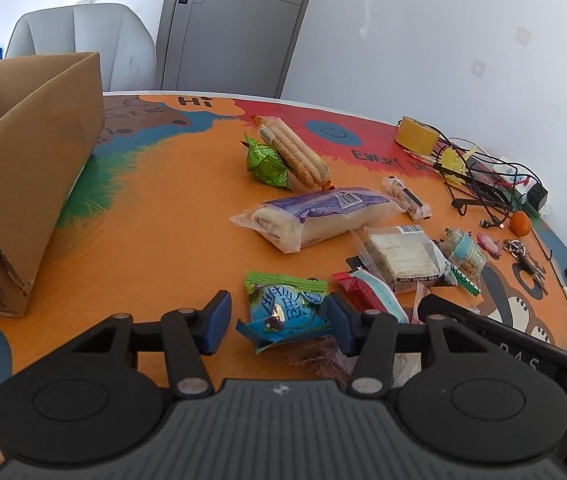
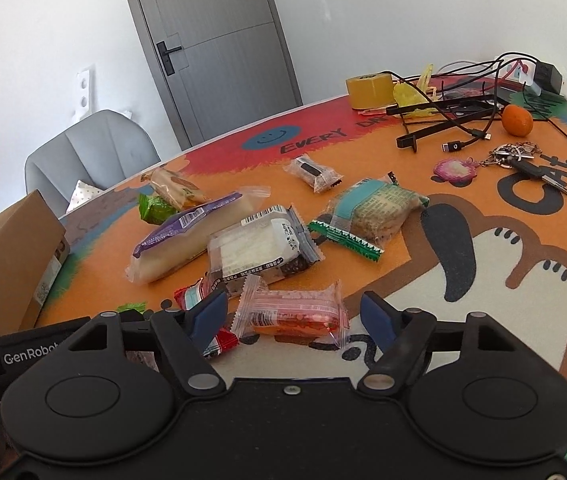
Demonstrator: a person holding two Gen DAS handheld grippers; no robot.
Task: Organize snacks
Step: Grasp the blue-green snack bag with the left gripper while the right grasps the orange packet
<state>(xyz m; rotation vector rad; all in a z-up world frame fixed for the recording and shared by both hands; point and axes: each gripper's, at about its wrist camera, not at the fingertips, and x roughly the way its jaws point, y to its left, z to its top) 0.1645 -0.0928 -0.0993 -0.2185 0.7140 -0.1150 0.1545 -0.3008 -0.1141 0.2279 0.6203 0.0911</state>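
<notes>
Only left cam shows blue-green packet (image 1: pixel 283 312), right cam pink-orange packet (image 2: pixel 295 314).

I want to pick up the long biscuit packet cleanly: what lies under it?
The long biscuit packet leans on a green crinkled snack bag, with its near end by the purple-labelled bread roll packet. Whatever lies beneath its middle is covered.

Sealed snack packets lie scattered flat on the counter (image 1: pixel 155 216). A blue-green packet (image 1: pixel 285 312) and a pink-orange packet (image 2: pixel 293 312) lie nearest.
</notes>
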